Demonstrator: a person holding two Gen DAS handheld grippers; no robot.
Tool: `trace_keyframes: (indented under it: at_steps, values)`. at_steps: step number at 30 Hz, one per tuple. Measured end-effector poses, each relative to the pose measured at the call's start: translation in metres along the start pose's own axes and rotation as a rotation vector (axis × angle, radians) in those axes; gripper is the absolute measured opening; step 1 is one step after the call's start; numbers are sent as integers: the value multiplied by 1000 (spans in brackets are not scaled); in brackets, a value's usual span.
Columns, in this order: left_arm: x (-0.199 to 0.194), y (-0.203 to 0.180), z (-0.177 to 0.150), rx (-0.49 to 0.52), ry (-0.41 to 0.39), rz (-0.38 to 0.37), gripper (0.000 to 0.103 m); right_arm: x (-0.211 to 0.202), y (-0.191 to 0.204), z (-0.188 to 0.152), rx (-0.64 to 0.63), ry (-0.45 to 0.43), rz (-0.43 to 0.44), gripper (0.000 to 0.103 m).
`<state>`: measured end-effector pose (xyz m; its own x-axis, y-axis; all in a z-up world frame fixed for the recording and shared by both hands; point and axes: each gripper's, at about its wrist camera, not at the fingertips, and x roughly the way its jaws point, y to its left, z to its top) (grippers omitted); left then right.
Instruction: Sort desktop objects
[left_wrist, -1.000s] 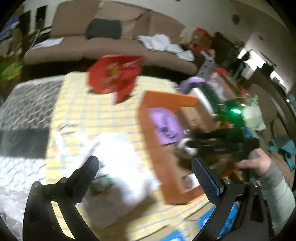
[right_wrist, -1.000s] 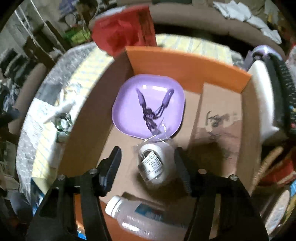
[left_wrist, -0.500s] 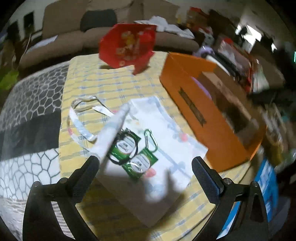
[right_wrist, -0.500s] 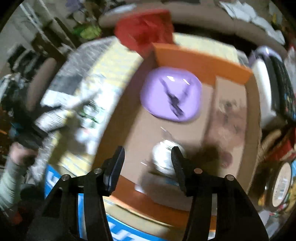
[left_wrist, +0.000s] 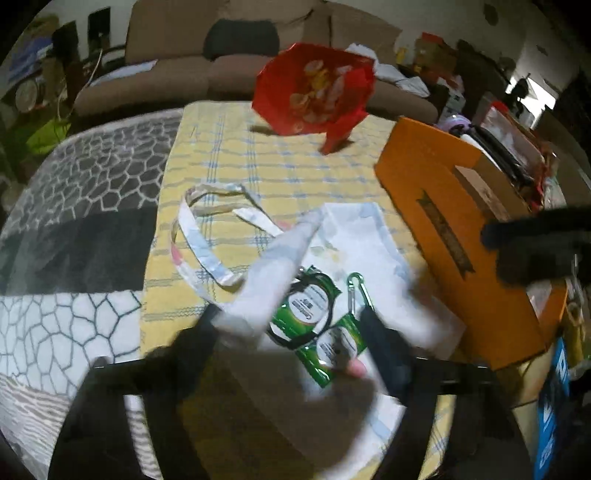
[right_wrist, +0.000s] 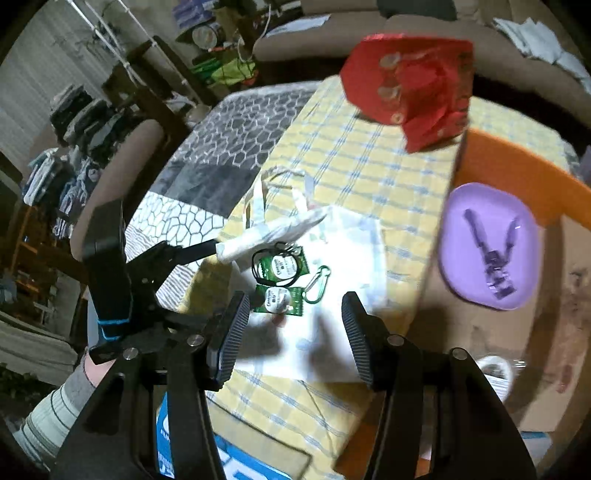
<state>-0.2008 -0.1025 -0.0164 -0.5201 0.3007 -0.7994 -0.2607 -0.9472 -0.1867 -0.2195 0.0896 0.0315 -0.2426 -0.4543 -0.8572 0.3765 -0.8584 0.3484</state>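
My left gripper (left_wrist: 295, 332) is closing, nothing pinched yet, around the green packets (left_wrist: 314, 321) and rolled white cloth (left_wrist: 273, 273) lying on the white bag (right_wrist: 347, 251), while my right gripper (right_wrist: 291, 332) is hovering half-open and empty beside the orange box (left_wrist: 454, 236).

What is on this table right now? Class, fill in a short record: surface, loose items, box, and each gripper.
surface: yellow checked cloth
loose items: two green sachets and a green carabiner, lying on a white tote bag
box: orange box, purple plate inside
left gripper: fingers closing; a rolled fold of the bag and the sachets appear between them
right gripper: open, empty, above the tote bag
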Motion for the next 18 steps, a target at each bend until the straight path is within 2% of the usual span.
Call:
trace_keyframes:
  at_steps: [3, 5, 6, 7, 8, 11, 18]
  values:
    - [11, 1, 3, 2, 15, 24, 67, 12, 0, -3, 18, 13, 4, 50]
    - [14, 4, 4, -9, 17, 26, 58, 16, -1, -5, 15, 20, 2, 50]
    - [14, 5, 4, -16, 15, 26, 44, 17, 0, -6, 11, 24, -3, 50]
    - [13, 7, 4, -20, 15, 26, 22, 17, 0, -7, 8, 27, -9, 50]
    - [12, 9, 3, -22, 17, 36, 16, 17, 1, -7, 5, 28, -15, 50]
    - [6, 20, -1, -30, 23, 77, 17, 18, 3, -5, 3, 25, -22, 50]
    - [-31, 43, -12, -122, -5, 8, 19, 30, 5, -1, 18, 21, -3, 50]
